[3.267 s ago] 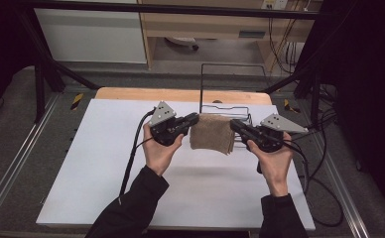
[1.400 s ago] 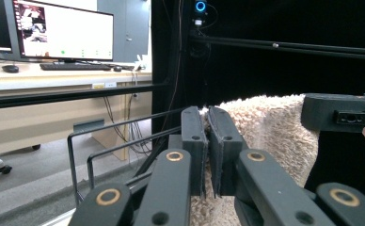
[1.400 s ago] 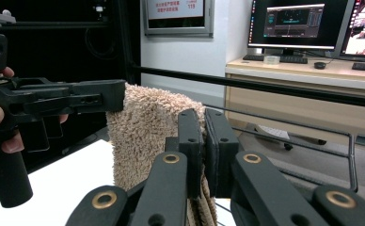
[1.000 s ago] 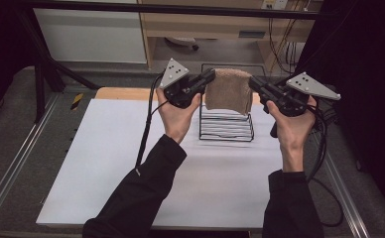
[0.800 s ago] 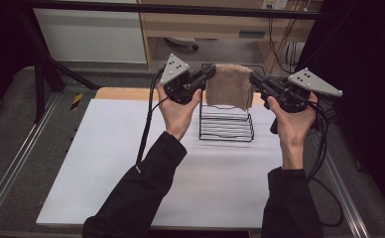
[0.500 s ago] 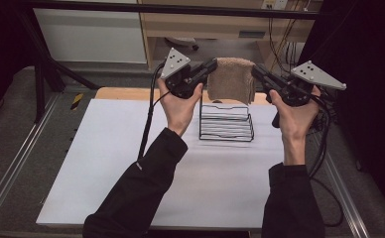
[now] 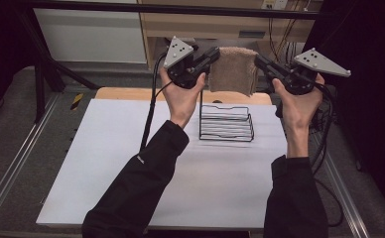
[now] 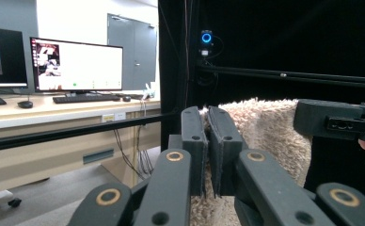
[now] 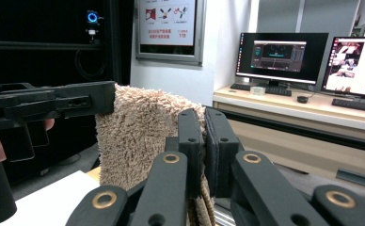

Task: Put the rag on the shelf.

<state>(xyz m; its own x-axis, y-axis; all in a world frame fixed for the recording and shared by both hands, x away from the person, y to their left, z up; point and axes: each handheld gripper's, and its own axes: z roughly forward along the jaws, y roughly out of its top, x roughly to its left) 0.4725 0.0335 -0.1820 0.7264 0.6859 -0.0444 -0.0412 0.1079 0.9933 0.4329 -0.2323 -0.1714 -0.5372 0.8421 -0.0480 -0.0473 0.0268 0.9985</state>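
Jaws of left gripper (image 7: 211, 53) and right gripper (image 7: 259, 60) are clamped on the towel's (image 7: 233, 70) top corners, held aloft at 12 o'clock above the wire rack (image 7: 226, 123); uneven lowering could snag it.

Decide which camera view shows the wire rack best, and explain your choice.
The high view: the whole black wire rack stands on the white table, below the brown towel held up between both grippers. The right gripper view catches perhaps a sliver of it at the bottom edge; the left gripper view shows towel instead.
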